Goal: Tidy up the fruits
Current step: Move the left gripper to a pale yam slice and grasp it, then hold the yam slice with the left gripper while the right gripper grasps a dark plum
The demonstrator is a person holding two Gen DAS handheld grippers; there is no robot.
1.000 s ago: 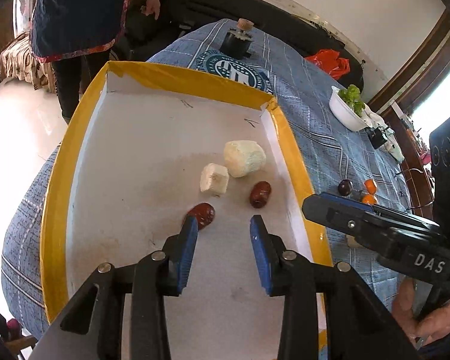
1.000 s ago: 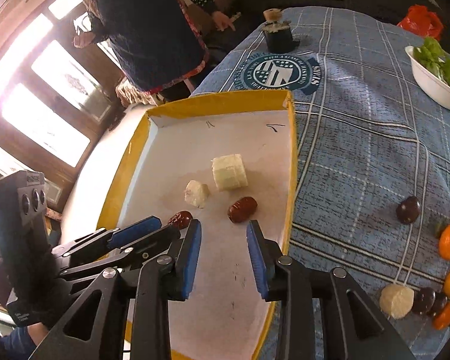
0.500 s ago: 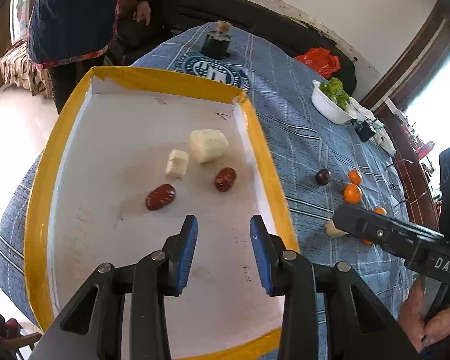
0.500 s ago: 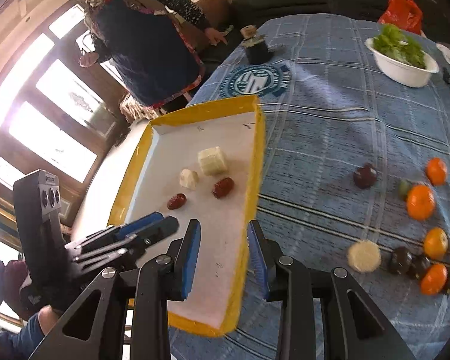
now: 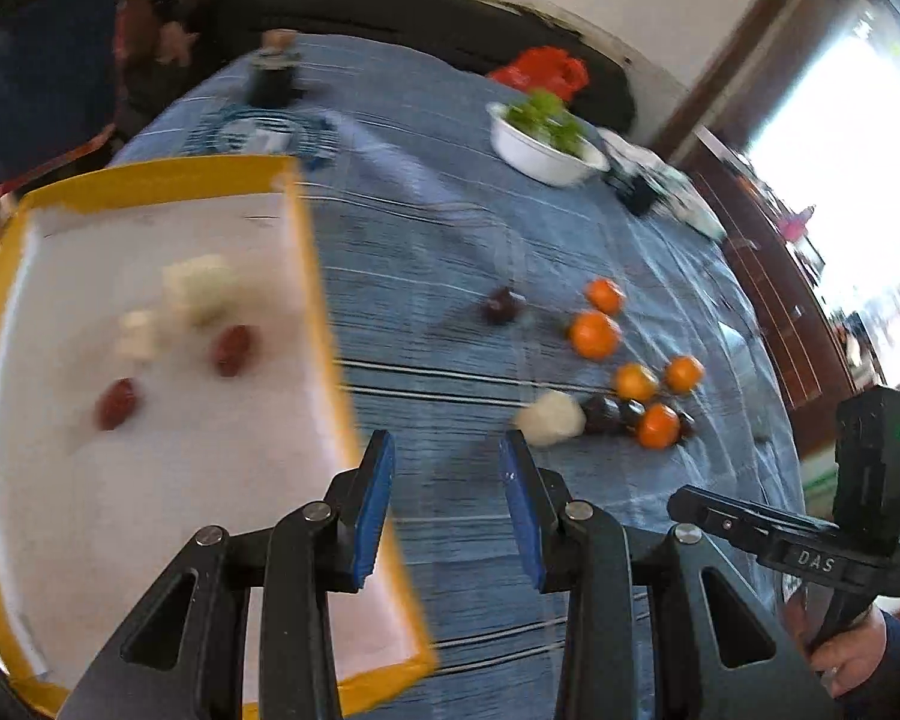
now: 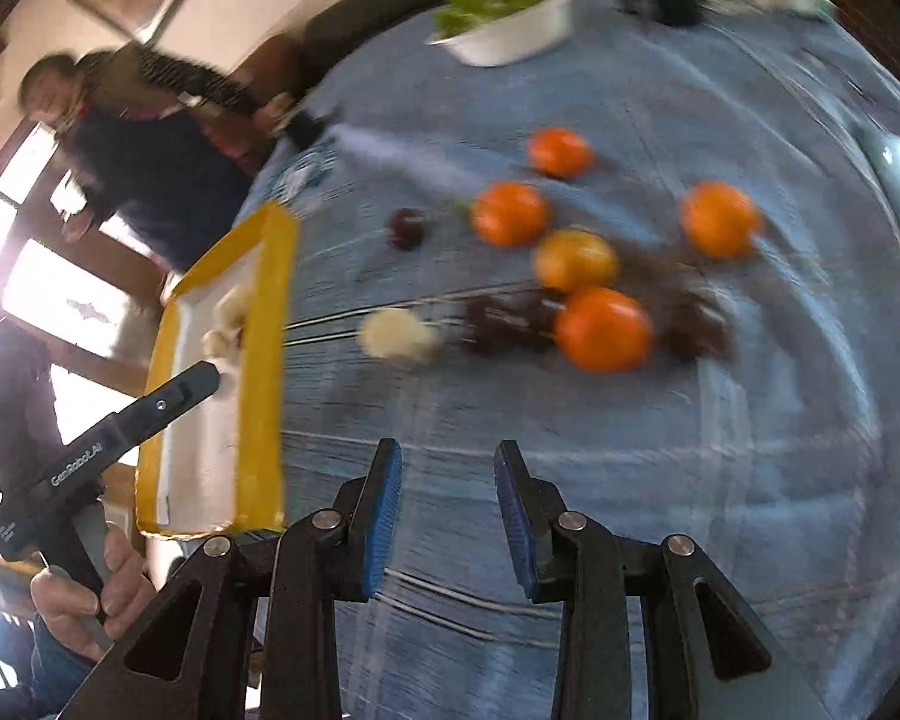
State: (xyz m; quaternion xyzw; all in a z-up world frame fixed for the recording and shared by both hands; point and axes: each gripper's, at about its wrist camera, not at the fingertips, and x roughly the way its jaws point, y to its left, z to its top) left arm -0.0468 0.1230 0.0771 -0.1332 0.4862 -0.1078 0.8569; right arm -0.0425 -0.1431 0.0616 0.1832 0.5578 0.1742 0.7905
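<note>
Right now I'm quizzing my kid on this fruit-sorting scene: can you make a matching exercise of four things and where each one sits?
Things:
1. wrinkled red dates
2. round orange tangerines
3. leafy green vegetables
4. pale cream peeled fruit chunk

Places:
A. in the white bowl
B. on the blue cloth, beside the dark fruits
C. inside the yellow-rimmed white tray
D. scattered on the blue cloth, right of the tray

Pairs: 1-C, 2-D, 3-A, 4-B
</note>
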